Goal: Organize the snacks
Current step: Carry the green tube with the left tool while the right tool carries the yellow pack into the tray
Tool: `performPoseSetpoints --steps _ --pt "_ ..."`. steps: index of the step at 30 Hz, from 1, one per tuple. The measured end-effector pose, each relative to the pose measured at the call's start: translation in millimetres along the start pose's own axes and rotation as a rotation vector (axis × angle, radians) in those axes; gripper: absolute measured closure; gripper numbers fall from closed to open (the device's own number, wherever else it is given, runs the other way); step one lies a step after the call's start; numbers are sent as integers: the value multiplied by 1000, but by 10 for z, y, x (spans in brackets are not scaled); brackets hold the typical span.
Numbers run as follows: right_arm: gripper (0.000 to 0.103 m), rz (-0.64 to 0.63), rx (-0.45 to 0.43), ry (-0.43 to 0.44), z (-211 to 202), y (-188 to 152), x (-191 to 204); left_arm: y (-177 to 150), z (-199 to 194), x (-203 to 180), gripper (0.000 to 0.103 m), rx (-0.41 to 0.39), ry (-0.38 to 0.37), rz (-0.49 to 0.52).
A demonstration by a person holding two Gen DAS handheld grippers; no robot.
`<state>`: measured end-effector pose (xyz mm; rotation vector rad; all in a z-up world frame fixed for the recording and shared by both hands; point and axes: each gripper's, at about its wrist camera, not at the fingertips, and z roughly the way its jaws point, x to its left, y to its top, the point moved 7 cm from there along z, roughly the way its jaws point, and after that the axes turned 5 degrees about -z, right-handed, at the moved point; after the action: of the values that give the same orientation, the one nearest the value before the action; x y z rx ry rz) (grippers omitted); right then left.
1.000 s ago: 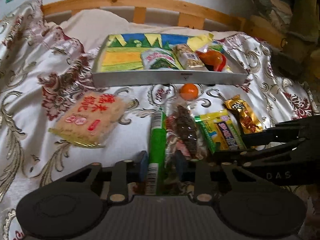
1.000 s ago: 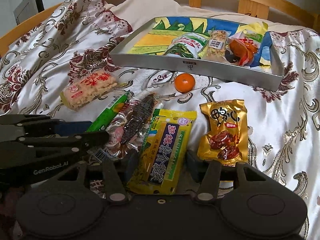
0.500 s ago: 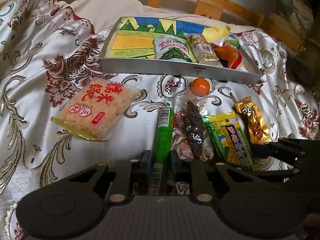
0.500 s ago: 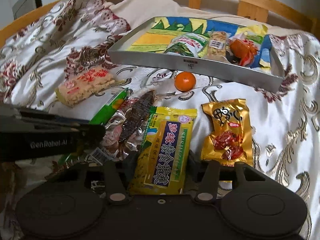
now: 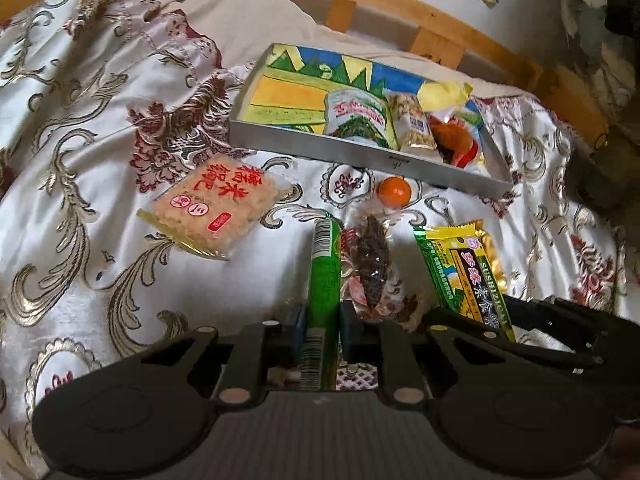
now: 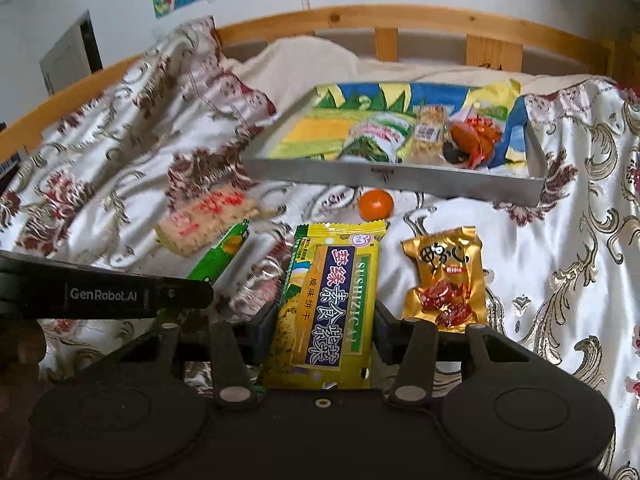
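My left gripper (image 5: 322, 320) is shut on the near end of a green stick pack (image 5: 325, 272), which points away over the bedspread. In the right wrist view, my right gripper (image 6: 322, 326) has a yellow cracker pack (image 6: 332, 292) pinched between its pads, tilted up off the bed, and its jaws are still closing on it. The left gripper's arm (image 6: 104, 294) crosses that view at the left with the green stick pack (image 6: 224, 252) ahead of it. A silver tray (image 5: 360, 152) at the back holds several snack packs on a colourful liner.
On the bedspread lie a rice cracker pack (image 5: 216, 208), a clear pack of dark snack (image 5: 372, 268), an orange (image 5: 395, 191) just before the tray, and a gold date pack (image 6: 446, 276). A wooden bed rail (image 6: 400, 20) runs behind the tray (image 6: 400, 178).
The left jaws closed onto the green stick pack and that gripper rose and rolled. The right jaws narrowed on the yellow pack, which has come up off the bed.
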<state>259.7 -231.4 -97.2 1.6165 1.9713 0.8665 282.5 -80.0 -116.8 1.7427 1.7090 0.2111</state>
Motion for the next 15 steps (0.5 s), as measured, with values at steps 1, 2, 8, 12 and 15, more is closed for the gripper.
performPoseSetpoints --steps 1,2,8,12,15 --pt "52 6 -10 1 -31 14 -6 11 -36 -18 84 -6 -4 -9" --pt "52 14 -20 1 -67 33 -12 23 -72 -35 84 -14 -6 -16" --pt "52 48 -84 8 -288 176 -116 159 -206 -244 84 -56 15 20" --pt "52 43 -121 -8 -405 354 -267 327 -209 -395 84 -90 0 -8" --pt "52 40 -164 -35 -451 556 -447 521 -202 -518 84 -121 -12 -25"
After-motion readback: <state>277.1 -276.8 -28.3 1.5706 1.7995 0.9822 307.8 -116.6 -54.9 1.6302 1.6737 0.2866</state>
